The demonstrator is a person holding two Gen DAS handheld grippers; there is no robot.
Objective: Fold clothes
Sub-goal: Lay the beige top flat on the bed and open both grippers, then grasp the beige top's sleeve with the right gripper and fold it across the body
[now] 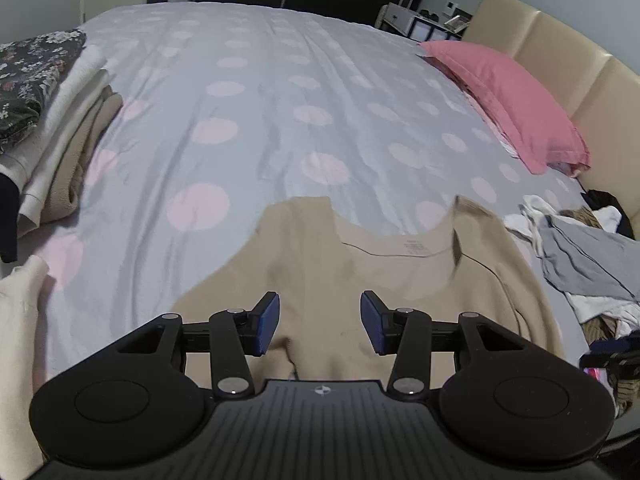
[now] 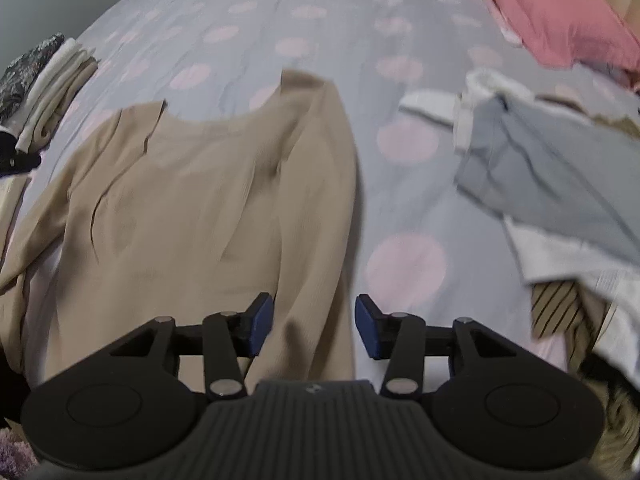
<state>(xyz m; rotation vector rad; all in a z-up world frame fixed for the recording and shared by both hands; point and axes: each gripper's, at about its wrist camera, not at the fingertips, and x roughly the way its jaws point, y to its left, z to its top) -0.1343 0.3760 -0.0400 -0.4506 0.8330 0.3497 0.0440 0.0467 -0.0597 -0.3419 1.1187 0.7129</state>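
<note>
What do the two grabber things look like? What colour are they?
Both look the same. The left gripper and right gripper are black, with blue pads on the fingertips, thin black link bars with shiny silver pins, two big round discs and a ribbed dark plate carrying a small round mark. No cables or sleeves show.

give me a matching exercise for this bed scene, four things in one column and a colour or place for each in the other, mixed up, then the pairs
Things
1. pillow
2. top spread flat in front of the grippers
3. folded stack
4. loose pile with the grey garment

Colour or place
A. beige, neckline towards the far side of the bed
B. left edge of the bed, floral piece on top
C. pink, against the cream headboard
D. right side of the bed, unfolded and jumbled

Pairs: 1-C, 2-A, 3-B, 4-D
</note>
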